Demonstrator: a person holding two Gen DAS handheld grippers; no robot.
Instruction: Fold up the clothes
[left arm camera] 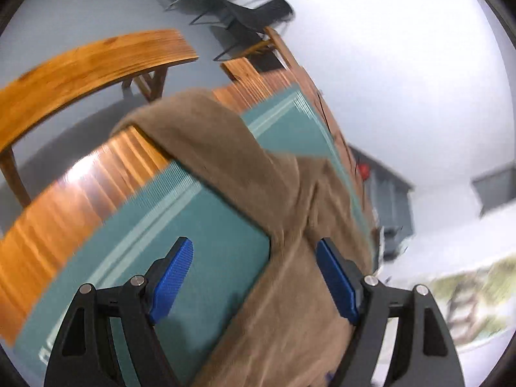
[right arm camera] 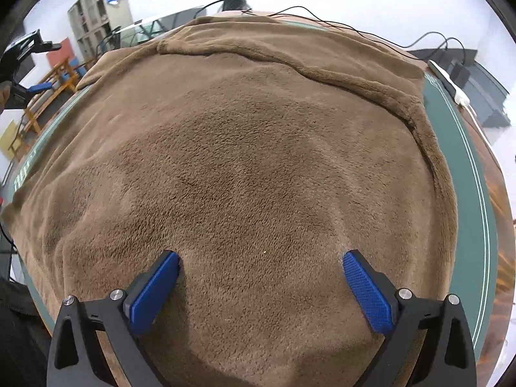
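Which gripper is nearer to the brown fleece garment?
Right. The right gripper is open, its fingers pressed on the brown fleece garment. The left gripper is open above the green mat, beside the garment's edge.

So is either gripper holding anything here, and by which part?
Nothing is held: left gripper and right gripper are both open over the brown garment.

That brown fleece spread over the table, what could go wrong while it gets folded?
The brown fleece hangs over the wooden table edge, so a pull might drag it off. The right tool is open with its pads pressing into the pile; closing there may pinch only a shallow tuft. A black cable runs along the far edge, and cloth swept that way could snag it.
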